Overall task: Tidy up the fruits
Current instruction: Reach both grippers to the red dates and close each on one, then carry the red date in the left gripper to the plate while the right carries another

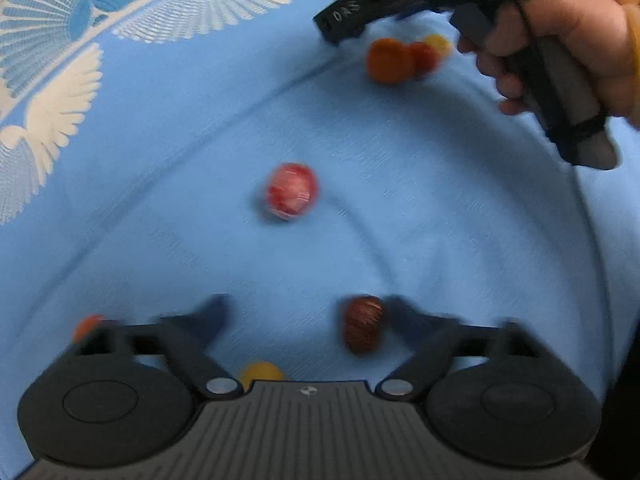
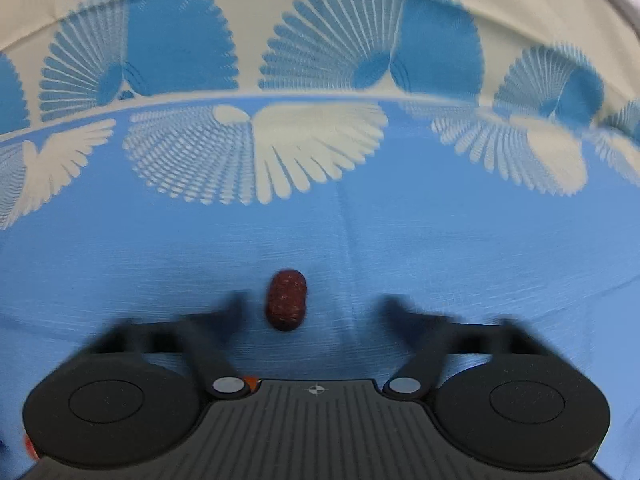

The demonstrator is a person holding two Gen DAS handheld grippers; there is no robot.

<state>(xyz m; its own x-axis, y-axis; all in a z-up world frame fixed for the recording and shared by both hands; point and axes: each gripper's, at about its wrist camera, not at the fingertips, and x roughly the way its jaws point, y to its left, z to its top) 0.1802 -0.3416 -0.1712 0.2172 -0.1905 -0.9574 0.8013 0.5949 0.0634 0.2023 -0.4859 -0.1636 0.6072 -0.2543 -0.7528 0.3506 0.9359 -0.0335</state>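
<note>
We're reaching: left gripper [image 1: 304, 320] released beside the brown fruit [image 1: 363, 324], right gripper [image 2: 312, 312] released by the dark-red fruit [image 2: 286, 300]; next, centre and clench.

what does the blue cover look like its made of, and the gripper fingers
Blue cover: seems woven fabric, matte; fine thread lines, creases and a woven-in cream fan pattern show.
Left gripper fingers: look like hard moulded plastic, dark and matte, no shine; blur hides any padding.
Right gripper fingers: the same dark matte look, probably plastic.
</note>
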